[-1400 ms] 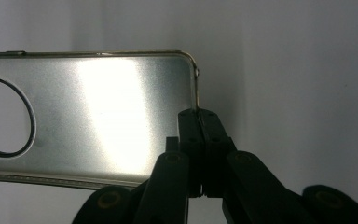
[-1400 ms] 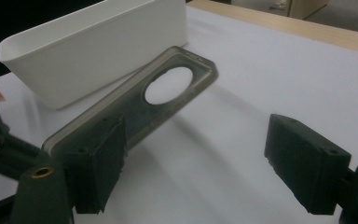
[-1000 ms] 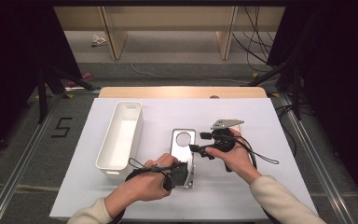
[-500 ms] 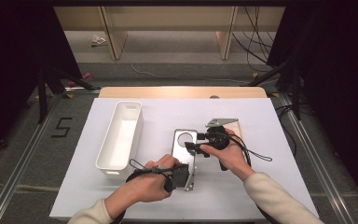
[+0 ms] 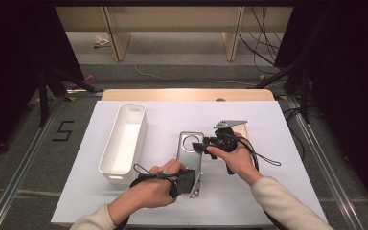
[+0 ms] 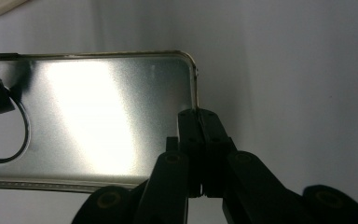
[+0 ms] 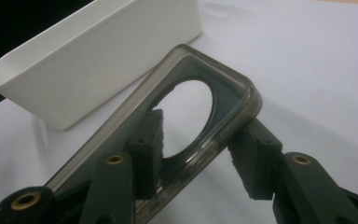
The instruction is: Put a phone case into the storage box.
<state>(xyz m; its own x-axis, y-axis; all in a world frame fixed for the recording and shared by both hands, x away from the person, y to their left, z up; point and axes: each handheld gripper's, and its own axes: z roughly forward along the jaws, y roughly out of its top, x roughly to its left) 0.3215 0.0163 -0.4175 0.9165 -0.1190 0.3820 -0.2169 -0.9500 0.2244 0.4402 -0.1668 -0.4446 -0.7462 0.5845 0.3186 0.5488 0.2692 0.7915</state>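
At the left of the white-covered table [image 5: 278, 120] lies a long white plastic bin [image 5: 123, 139], lengthwise and empty; the right gripper view cuts off its far end. Just right of it, near the table's middle, sits the flat silver metal plate with a round hole near its far end [image 5: 190, 149]. In the high view its near end is hidden under the left gripper [image 5: 188, 181] and the person's left hand [image 5: 151, 188]. The left gripper view makes that grip clear: the jaws are clenched tight on the plate's thin rim at one corner [image 6: 196, 122]. The right gripper [image 5: 202, 145] has just been closing its jaws around the plate's holed end; the right gripper view shows one pad [image 7: 150, 140] seen through the hole and the other [image 7: 256, 154] just outside the rounded corner, with contact hard to judge.
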